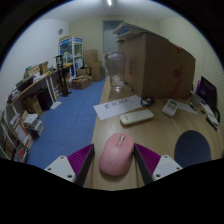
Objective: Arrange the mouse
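1. Nearest the camera, the jaws (pixel 117 166) stood wide apart, their magenta pads (pixel 80 158) angled inward at either side
2. A pale pink mouse (pixel 116 154) lay flat on the wooden table (pixel 160 132) between the two fingers, with a gap showing at each side, so nothing was gripped
3. The mouse pointed away from the camera, its rounded back close to the fingers
4. Just to the right of the right finger, a dark blue round mouse mat (pixel 192 148) lay on the table, apart from the mouse
5. Beyond the mouse, a white keyboard (pixel 137 116) lay slanted across the table
6. Further on, a sheet of white paper (pixel 114 105) with some print rested near the table's left edge
7. Behind the paper stood a clear, rounded glass vessel (pixel 116 70)
8. A large cardboard box (pixel 158 62) filled the far part of the table, to the right of the vessel
9. At the far right, a monitor (pixel 207 93) and small items I could not make out sat near the table's edge
10. Left of the table, blue carpet (pixel 60 115) ran back to cluttered shelves (pixel 30 95) and a glass-fronted cabinet (pixel 70 52)
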The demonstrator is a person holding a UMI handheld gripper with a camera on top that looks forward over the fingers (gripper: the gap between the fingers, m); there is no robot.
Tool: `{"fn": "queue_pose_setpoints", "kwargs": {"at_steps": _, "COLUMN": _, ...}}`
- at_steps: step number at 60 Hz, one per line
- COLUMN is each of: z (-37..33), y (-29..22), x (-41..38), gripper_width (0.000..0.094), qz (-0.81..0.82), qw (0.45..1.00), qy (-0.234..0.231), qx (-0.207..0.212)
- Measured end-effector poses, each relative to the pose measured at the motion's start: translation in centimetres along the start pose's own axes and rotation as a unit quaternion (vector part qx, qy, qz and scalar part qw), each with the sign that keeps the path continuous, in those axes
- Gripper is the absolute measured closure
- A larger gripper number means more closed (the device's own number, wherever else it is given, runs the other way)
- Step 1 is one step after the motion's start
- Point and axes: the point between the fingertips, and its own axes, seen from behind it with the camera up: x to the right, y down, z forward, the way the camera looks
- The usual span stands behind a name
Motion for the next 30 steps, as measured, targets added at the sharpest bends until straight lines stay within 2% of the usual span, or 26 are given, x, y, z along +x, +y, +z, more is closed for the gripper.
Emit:
{"fn": "queue_pose_setpoints", "kwargs": {"at_steps": 1, "z": 0.0, "y": -0.2, "x": -0.1, "gripper_width": 0.0138, "qz": 0.000, "qw": 1.000, "qy": 0.001, "qx": 0.003}}
{"fn": "queue_pose_setpoints", "kwargs": {"at_steps": 2, "z": 0.2, "y": -0.4, "x": 0.1, "gripper_width": 0.0086, "qz": 0.001, "qw": 1.000, "qy": 0.003, "qx": 0.005}}
{"fn": "queue_pose_setpoints", "kwargs": {"at_steps": 5, "z": 0.7, "y": -0.7, "x": 0.5, "gripper_width": 0.0257, "qz": 0.007, "qw": 1.000, "qy": 0.013, "qx": 0.010}}
{"fn": "queue_pose_setpoints", "kwargs": {"at_steps": 6, "z": 0.7, "y": -0.7, "x": 0.5, "gripper_width": 0.0371, "qz": 0.010, "qw": 1.000, "qy": 0.011, "qx": 0.011}}
{"fn": "queue_pose_setpoints", "kwargs": {"at_steps": 12, "z": 0.7, "y": -0.5, "x": 0.4, "gripper_width": 0.0482, "qz": 0.009, "qw": 1.000, "qy": -0.002, "qx": 0.009}}
{"fn": "queue_pose_setpoints", "kwargs": {"at_steps": 17, "z": 0.4, "y": -0.1, "x": 0.3, "gripper_width": 0.0585, "qz": 0.005, "qw": 0.999, "qy": -0.029, "qx": -0.017}}
{"fn": "queue_pose_setpoints", "kwargs": {"at_steps": 22, "z": -0.9, "y": -0.4, "x": 0.5, "gripper_width": 0.0615, "qz": -0.025, "qw": 0.998, "qy": -0.045, "qx": -0.030}}
{"fn": "queue_pose_setpoints", "kwargs": {"at_steps": 27, "z": -6.2, "y": -5.6, "x": -0.5, "gripper_width": 0.0614, "qz": -0.040, "qw": 0.994, "qy": -0.096, "qx": 0.025}}
{"fn": "queue_pose_setpoints", "kwargs": {"at_steps": 30, "z": -10.5, "y": -11.8, "x": 0.9, "gripper_width": 0.0615, "qz": -0.052, "qw": 0.989, "qy": -0.102, "qx": 0.097}}
